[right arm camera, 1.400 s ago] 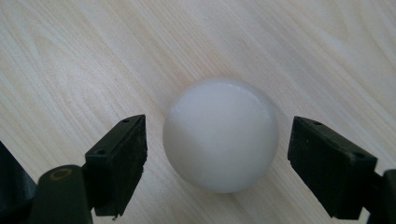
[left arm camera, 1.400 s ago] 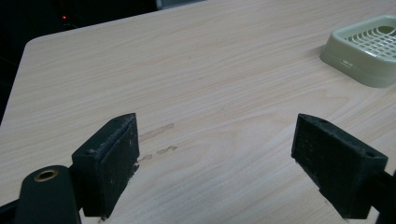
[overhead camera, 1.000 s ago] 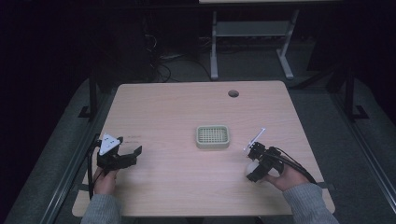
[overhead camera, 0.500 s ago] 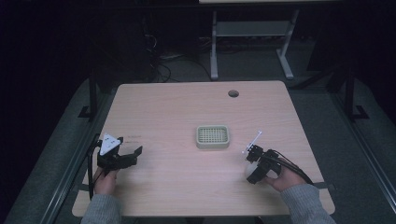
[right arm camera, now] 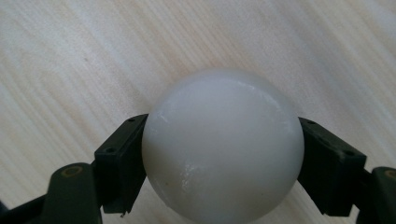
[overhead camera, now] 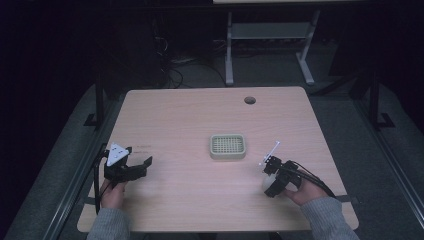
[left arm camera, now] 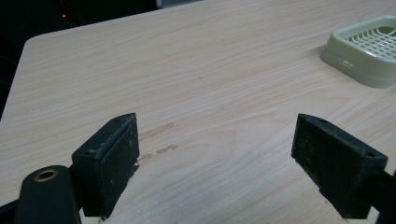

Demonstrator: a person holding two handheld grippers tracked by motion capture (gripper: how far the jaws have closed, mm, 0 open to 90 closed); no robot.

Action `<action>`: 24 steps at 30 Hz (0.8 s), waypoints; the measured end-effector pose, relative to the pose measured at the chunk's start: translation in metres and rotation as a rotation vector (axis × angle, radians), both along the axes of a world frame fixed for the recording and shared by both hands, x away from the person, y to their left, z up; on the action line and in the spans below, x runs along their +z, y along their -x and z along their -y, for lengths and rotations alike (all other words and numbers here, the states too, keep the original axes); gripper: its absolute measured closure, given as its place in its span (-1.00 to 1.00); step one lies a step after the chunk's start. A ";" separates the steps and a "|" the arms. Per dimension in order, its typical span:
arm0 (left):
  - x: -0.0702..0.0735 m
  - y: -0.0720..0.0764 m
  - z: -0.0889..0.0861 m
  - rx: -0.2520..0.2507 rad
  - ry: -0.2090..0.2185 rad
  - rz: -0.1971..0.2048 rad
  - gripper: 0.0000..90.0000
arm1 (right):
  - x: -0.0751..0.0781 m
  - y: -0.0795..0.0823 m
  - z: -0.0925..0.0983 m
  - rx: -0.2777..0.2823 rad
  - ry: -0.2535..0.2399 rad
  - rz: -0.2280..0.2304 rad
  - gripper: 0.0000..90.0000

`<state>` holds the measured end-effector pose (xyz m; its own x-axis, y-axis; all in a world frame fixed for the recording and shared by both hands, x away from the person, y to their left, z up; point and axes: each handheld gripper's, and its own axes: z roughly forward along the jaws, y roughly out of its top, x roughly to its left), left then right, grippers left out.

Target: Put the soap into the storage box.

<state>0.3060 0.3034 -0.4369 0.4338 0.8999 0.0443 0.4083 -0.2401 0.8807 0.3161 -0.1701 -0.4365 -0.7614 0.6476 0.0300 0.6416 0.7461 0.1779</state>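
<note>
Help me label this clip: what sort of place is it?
Probably a lab or workshop: a bare wooden table with a cable hole, loose cables on the floor, and a metal-legged bench in the dark behind.

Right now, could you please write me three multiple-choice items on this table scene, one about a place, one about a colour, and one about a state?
1. Where does the green slotted tray sit?
A. Near the middle of the table
B. At the table's far left corner
C. Between the left gripper's jaws

2. What colour is the ball?
A. Red
B. White
C. Black

3. How do the jaws of the left gripper stand?
A. Shut on the tray
B. Shut on the ball
C. Open, with bare table between them

Answers:
1. A: in the high view the tray lies about midway between the two grippers.
2. B: the right gripper view shows a plain white sphere.
3. C: the left gripper view shows wood grain in the wide gap, while the right gripper clamps the ball.
</note>
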 end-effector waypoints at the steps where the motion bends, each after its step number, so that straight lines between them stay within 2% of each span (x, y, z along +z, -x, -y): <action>1: 0.000 0.000 0.000 0.001 0.001 0.000 -0.67 | 0.000 0.000 0.001 0.002 -0.007 0.003 -0.48; 12: 0.000 0.000 0.000 0.004 0.001 0.002 -0.67 | 0.015 -0.006 0.002 0.004 -0.044 0.030 -0.48; 24: 0.000 0.000 0.000 0.001 -0.003 -0.002 -0.67 | 0.024 -0.016 0.001 0.002 -0.064 0.022 -0.48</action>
<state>0.3060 0.3031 -0.4370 0.4328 0.9003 0.0459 0.4103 -0.2420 0.8792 0.3325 -0.1710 -0.4125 -0.7633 0.6437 0.0544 0.6359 0.7339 0.2390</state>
